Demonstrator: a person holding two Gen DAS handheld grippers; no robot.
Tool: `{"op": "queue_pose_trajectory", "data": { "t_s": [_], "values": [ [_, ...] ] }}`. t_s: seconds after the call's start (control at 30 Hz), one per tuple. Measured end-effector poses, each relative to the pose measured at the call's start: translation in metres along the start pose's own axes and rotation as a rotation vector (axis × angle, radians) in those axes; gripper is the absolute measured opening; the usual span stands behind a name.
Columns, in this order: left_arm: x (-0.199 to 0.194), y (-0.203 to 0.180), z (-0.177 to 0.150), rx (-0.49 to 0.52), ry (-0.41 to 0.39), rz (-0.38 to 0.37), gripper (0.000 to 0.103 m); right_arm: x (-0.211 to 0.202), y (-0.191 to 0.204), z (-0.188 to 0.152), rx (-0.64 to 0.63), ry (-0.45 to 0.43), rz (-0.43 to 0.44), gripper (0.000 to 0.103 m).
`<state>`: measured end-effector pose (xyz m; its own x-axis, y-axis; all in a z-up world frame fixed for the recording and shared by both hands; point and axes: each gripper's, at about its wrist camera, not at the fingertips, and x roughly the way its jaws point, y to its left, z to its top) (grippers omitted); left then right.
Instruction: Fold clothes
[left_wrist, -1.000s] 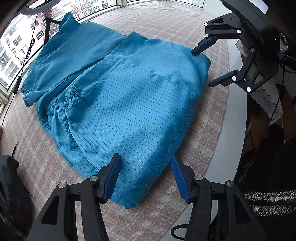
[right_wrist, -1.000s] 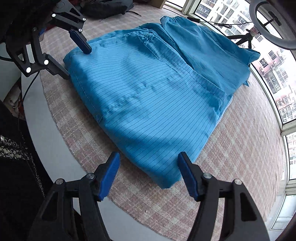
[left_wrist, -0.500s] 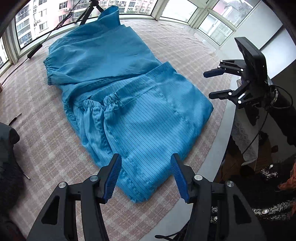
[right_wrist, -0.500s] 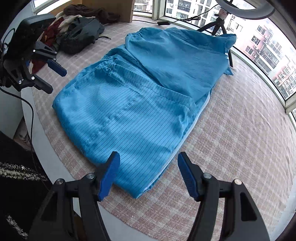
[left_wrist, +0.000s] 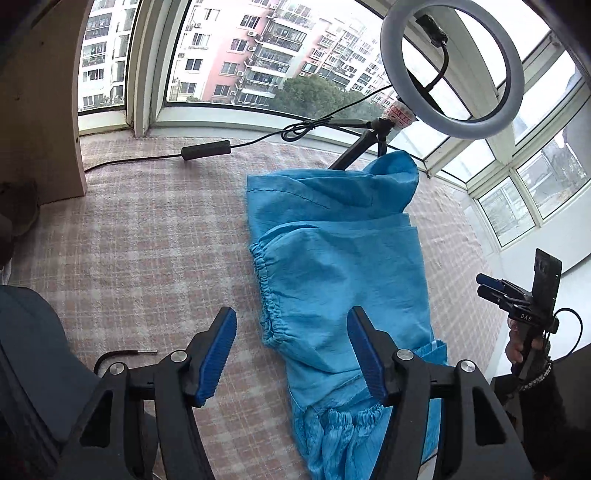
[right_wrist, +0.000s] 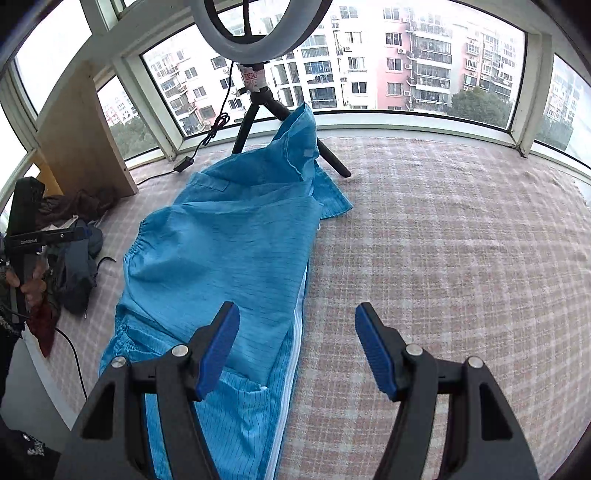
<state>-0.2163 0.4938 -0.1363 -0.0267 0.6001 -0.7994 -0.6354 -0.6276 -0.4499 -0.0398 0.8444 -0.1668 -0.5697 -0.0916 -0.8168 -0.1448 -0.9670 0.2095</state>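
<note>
The checked cloth (right_wrist: 461, 240) covers the whole table, and the blue garment (left_wrist: 343, 280) lies along it, partly folded, its collar end up against the tripod of the ring light (left_wrist: 452, 70) by the window (right_wrist: 424, 74). A second ago both cameras looked close down on the near folded edge of the garment at the table's rim; now both views have swung up and round, so the garment runs lengthwise away toward the window and the far sleeve cuff (left_wrist: 266, 291) with its gathered elastic lies in the middle of the left view. A heap of dark clothes (right_wrist: 77, 266) sits on the table's left side, near a wooden board (right_wrist: 85, 144).

The left gripper (left_wrist: 291, 350) hangs tilted downward above the cuff and the near part of the garment, its jaws opening, with nothing pinched between the blue pads (left_wrist: 218, 354). The right gripper (right_wrist: 297, 350) is angled down the same way, over the garment's right edge and the bare cloth beside it, jaws standing apart and empty. Each gripper shows small at the edge of the other's view, held by a hand (left_wrist: 517, 347).
</note>
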Motion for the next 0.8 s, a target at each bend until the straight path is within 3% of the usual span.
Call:
{"op": "queue_pose_trajectory", "data": {
  "t_s": [0.13, 0.33, 0.43, 0.63, 0.67, 0.73, 0.77, 0.8],
  "values": [
    [0.053, 0.013, 0.041, -0.009, 0.049, -0.002, 0.063, 0.036, -0.006, 0.046, 0.05, -0.055, -0.006, 0.067],
    [0.12, 0.031, 0.085, -0.003, 0.105, -0.022, 0.063, 0.094, -0.005, 0.096, 0.12, -0.109, 0.126, 0.067],
    [0.142, 0.037, 0.097, 0.003, 0.125, -0.039, 0.064, 0.121, -0.003, 0.113, 0.153, -0.135, 0.18, 0.067],
    [0.159, 0.035, 0.11, 0.033, 0.118, -0.082, 0.069, 0.157, -0.003, 0.132, 0.197, -0.156, 0.187, 0.067],
    [0.16, 0.033, 0.111, 0.039, 0.119, -0.096, 0.066, 0.162, -0.002, 0.135, 0.202, -0.156, 0.182, 0.067],
    [0.165, 0.027, 0.111, 0.071, 0.129, -0.116, 0.042, 0.167, -0.002, 0.137, 0.212, -0.162, 0.185, 0.067],
    [0.168, 0.023, 0.11, 0.094, 0.142, -0.118, 0.016, 0.169, -0.002, 0.136, 0.224, -0.167, 0.192, 0.058],
    [0.17, 0.018, 0.108, 0.119, 0.152, -0.115, 0.009, 0.17, -0.002, 0.135, 0.235, -0.169, 0.2, 0.028]
  ]
}}
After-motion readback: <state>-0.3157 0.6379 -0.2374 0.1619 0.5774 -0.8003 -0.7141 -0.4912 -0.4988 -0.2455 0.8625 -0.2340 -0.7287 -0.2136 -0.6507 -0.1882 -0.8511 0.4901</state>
